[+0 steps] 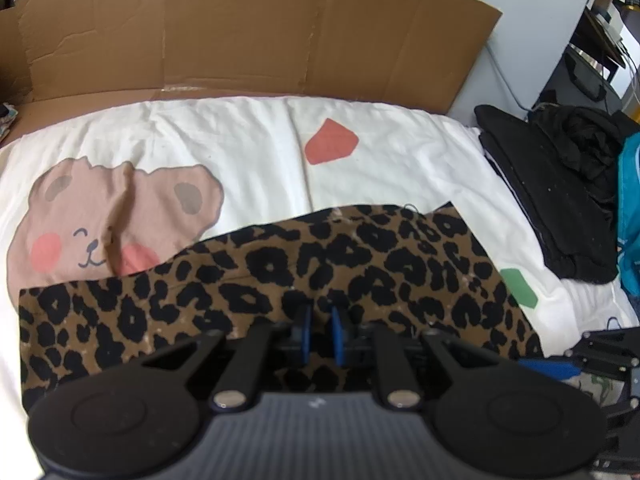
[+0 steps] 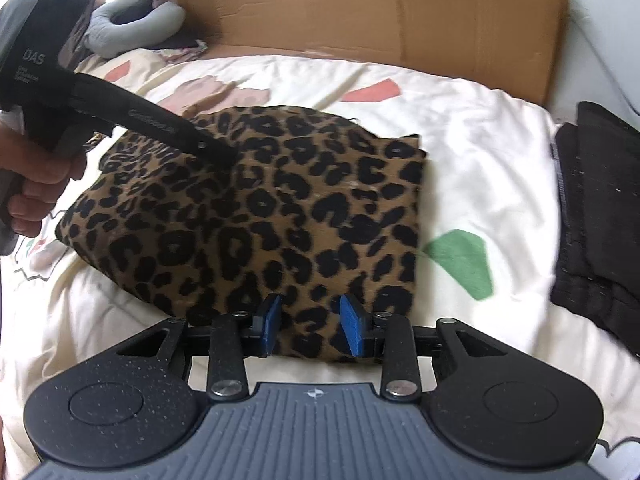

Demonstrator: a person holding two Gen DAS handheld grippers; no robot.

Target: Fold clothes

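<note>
Over leopard-print garment [image 2: 256, 208], right claw [image 2: 311, 326] half-open

Soft, even daylight fills both views, with no hard shadows. The white bedspread [image 1: 248, 136] is bright, near glare at the right wrist view's top left. Fisheye distortion bends the cardboard [image 1: 240, 32] edges and darkens the corners. The black clothes [image 2: 596, 216] show motion blur; the foreground stays sharp.

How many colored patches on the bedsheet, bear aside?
2 in the left wrist view: red patch beyond the leopard garment, green patch at its right edge. The right wrist view shows more reddish ones at far left; the garment may hide others.
</note>
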